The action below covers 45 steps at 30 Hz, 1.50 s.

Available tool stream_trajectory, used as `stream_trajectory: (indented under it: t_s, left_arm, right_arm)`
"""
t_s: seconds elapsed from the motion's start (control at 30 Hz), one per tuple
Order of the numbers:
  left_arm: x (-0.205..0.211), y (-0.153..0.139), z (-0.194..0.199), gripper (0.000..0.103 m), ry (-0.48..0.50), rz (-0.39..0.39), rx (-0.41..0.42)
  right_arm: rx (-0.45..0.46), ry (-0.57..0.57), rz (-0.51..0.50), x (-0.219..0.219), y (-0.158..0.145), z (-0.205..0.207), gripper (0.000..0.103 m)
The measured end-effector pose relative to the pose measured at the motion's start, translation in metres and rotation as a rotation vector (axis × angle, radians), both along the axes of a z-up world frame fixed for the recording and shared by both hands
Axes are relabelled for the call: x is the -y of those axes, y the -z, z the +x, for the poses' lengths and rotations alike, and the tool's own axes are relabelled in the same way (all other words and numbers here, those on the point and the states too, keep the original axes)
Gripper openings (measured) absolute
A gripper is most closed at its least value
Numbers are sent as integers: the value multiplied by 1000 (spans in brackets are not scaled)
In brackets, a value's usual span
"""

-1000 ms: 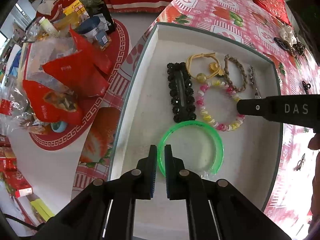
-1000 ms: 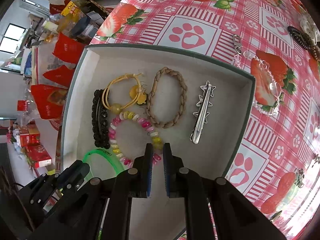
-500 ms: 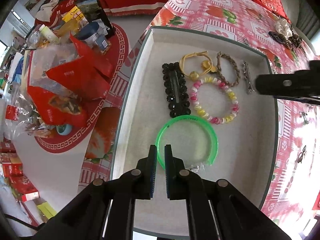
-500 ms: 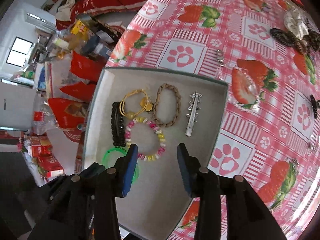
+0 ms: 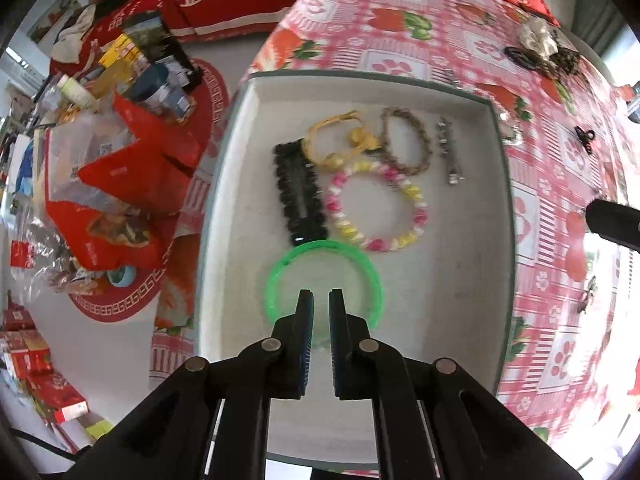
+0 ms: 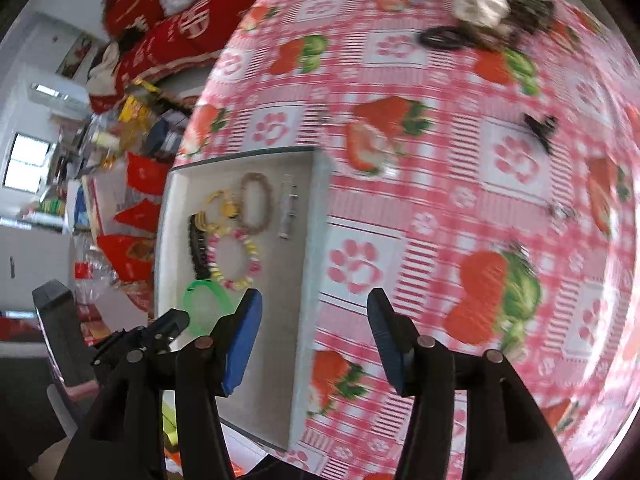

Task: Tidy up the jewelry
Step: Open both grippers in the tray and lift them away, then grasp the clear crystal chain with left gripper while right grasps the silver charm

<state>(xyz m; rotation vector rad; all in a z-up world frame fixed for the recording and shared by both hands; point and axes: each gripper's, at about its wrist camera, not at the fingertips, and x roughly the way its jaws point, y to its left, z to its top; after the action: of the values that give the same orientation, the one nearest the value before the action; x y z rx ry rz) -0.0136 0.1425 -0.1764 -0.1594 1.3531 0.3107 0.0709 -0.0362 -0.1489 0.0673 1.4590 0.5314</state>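
Observation:
A white tray (image 5: 224,216) holds a green bangle (image 5: 360,264), a black beaded clip (image 5: 298,196), a pink and yellow bead bracelet (image 5: 416,216), a yellow hair tie (image 5: 324,128), a braided brown bracelet (image 5: 424,136) and a silver clip (image 5: 450,152). My left gripper (image 5: 321,298) is shut and empty, hovering over the bangle's near side. My right gripper (image 6: 314,308) is open and empty, high above the tray's right wall (image 6: 316,240). More jewelry lies on the tablecloth: a black hair tie (image 6: 440,38), a white scrunchie (image 6: 480,2) and a small black claw clip (image 6: 540,126).
A strawberry and paw-print tablecloth (image 6: 480,200) covers the table to the right of the tray. Red snack bags and bottles (image 5: 120,160) crowd a round red mat left of the tray. Red boxes (image 5: 36,376) sit at the lower left.
My right gripper has opened wide, lifted and swung right, away from the tray's contents. My left gripper has pulled back and up a little, still shut.

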Motion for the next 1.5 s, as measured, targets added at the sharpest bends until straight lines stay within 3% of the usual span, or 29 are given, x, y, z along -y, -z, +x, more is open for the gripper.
stream_trajectory:
  t_s: [0.23, 0.37, 0.4, 0.43, 0.7, 0.77, 0.8, 1.03, 1.5]
  left_arm:
    - [29, -9, 19, 13, 67, -11, 7]
    - [43, -15, 28, 17, 98, -26, 12]
    - [47, -16, 31, 66, 102, -35, 11]
    - [50, -16, 33, 103, 103, -39, 9]
    - [94, -21, 57, 103, 216, 50, 58]
    - [101, -22, 63, 103, 225, 40, 59]
    - [105, -22, 66, 103, 231, 27, 59]
    - [134, -23, 77, 103, 284, -6, 53]
    - [131, -29, 134, 103, 219, -33, 89]
  right_arm:
    - [-8, 101, -24, 55, 4, -1, 69]
    - [-13, 160, -30, 84, 5, -1, 69]
    - [-14, 177, -31, 91, 6, -1, 73]
    - [-15, 196, -36, 99, 6, 0, 83]
    - [-23, 314, -58, 156, 13, 0, 83]
    - [-17, 339, -61, 167, 14, -1, 84]
    - [-14, 346, -63, 172, 15, -1, 93]
    - [22, 355, -110, 194, 15, 2, 93]
    - [66, 297, -148, 198, 19, 44, 93]
